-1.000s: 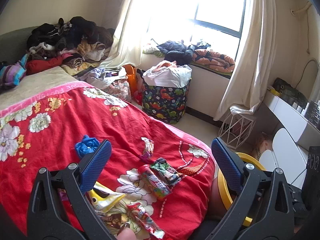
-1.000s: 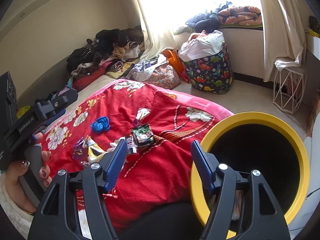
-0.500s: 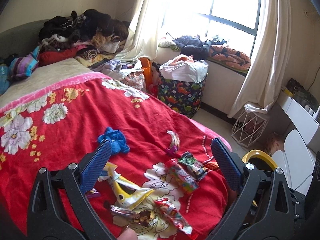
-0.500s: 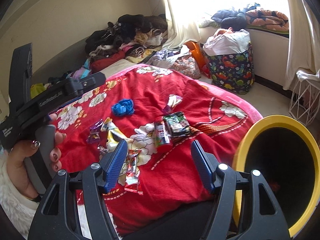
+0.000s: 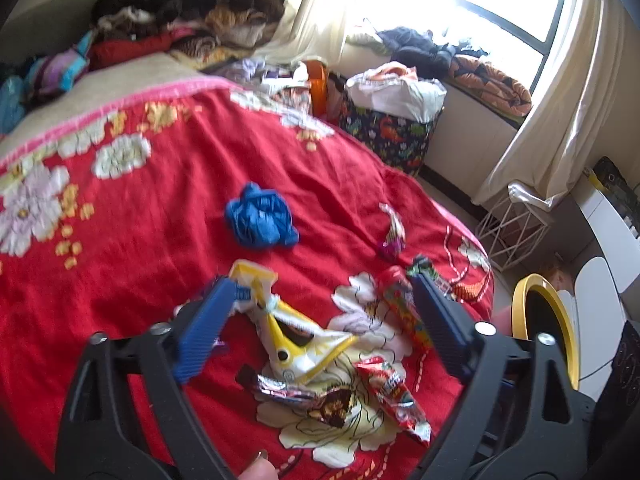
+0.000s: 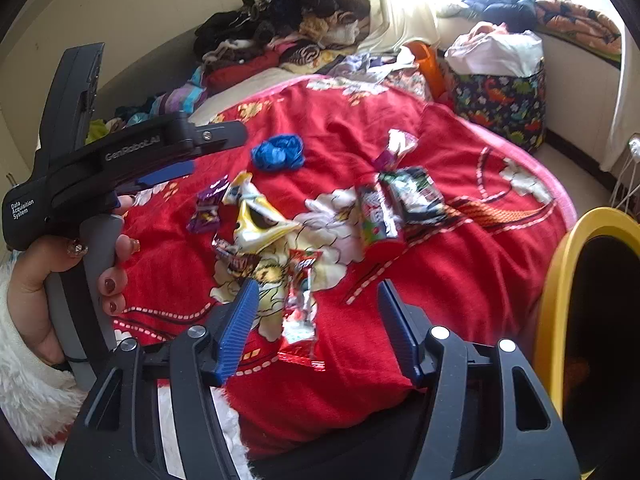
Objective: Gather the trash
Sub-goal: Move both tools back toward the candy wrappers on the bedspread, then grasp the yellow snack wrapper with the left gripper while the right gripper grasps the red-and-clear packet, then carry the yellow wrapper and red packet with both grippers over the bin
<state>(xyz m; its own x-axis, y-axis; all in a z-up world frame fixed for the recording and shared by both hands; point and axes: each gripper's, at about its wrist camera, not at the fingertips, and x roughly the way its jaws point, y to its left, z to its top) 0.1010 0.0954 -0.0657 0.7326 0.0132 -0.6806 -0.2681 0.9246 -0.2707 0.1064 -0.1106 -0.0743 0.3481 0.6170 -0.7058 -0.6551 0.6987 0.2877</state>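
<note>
Two claws hang over a bed strewn with snack wrappers. The left claw is narrowing, its blue pads apart with nothing pressed between them; seen through the gap are a yellow-and-white wrapper and a long red wrapper, whose upper end its right pad partly covers. The right claw is also narrowing and grips nothing; a red-and-white wrapper lies on the blanket in the gap between its pads.

Motion blur softens the print on every packet, so no label can be read. A dark foil wrapper lies crumpled beside the yellow one, and another red wrapper lies just right of it. A fingertip is cut off at the bottom edge of the left view.

In the right view, the left hand wraps the grey handle of the left claw, painted nails showing, a white fluffy sleeve at the wrist. Both claws tilt downward toward the blanket.

Farther out lie a blue crumpled ball, a purple wrapper and a green packet. A yellow-rimmed bin stands off the bed's right edge, cut by the frame. Clothes are heaped at the bed's far end, a dinosaur-print hamper sits below the bright window.
</note>
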